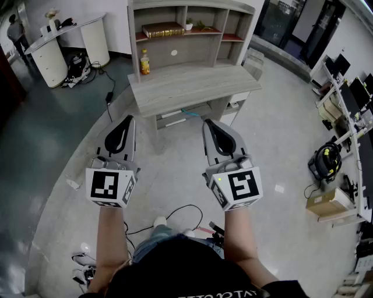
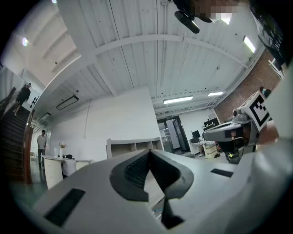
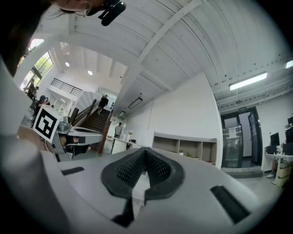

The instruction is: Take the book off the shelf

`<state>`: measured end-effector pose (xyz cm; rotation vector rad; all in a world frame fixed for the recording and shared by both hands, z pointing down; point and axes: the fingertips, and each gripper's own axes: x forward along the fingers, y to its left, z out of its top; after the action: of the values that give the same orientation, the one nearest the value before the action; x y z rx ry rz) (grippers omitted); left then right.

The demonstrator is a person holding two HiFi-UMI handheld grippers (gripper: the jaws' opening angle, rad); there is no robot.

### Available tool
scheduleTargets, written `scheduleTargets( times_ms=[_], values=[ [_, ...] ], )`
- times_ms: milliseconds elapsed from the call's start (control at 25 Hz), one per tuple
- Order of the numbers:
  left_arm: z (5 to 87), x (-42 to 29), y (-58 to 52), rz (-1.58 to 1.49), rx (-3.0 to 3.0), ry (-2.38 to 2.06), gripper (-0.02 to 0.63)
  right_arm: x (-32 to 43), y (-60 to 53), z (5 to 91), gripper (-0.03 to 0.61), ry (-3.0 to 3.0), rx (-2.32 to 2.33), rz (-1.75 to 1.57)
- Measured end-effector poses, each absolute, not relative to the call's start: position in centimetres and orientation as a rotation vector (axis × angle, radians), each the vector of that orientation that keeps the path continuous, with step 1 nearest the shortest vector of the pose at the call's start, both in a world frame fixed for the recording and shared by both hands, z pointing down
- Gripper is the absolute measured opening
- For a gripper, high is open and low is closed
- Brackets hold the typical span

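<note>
A brown book [image 1: 163, 29] lies flat in the upper left compartment of the grey wooden shelf unit [image 1: 192, 17], which stands on a desk [image 1: 186, 87] ahead of me. Both grippers hover above the floor, well short of the desk. My left gripper [image 1: 129, 120] is shut with nothing in it, its tips meeting in the left gripper view [image 2: 149, 151]. My right gripper [image 1: 208, 123] is shut and empty too [image 3: 145, 150]. The shelf unit shows small and far beyond the jaws [image 2: 132, 146] [image 3: 183, 145]. In the two gripper views the book is too small to make out.
A bottle [image 1: 144, 61] with a yellow label stands on the desk's left side. A white curved counter [image 1: 58, 46] is at the back left. Cables [image 1: 111, 93] run over the floor. A vacuum cleaner [image 1: 326, 160] and a cardboard box [image 1: 326, 202] sit at the right.
</note>
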<state>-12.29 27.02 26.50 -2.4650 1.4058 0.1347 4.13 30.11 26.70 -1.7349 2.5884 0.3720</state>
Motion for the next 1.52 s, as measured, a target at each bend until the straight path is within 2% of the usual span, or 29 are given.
scheduleTargets(
  times_ms=[520,560,680,760,1160,1520],
  values=[
    [27.3,-15.6,23.1,0.156,-2.498,1.376,0.012,1.6,26.2,28.0,0.028,2.508,-1.783,0.228],
    [27.3,-15.9,22.7,0.158,-2.500,1.368,0.012,1.0,25.8,28.1,0.111,2.521,-1.761,0.208],
    [27.3,-16.5,21.5,0.164,-2.507,1.347,0.012,-0.5,24.6,28.5,0.298,2.554,-1.689,0.096],
    [27.2,-16.9,20.8,0.170,-2.512,1.339,0.012,-1.0,23.8,28.6,0.336,2.543,-1.678,0.024],
    [27.4,-18.7,17.6,0.225,-2.535,1.367,0.011,-1.2,21.5,28.2,0.351,2.473,-1.858,0.107],
    [28.6,-16.8,12.7,0.213,-2.527,1.389,0.011,0.8,16.3,29.5,0.351,2.488,-1.839,0.087]
  ],
)
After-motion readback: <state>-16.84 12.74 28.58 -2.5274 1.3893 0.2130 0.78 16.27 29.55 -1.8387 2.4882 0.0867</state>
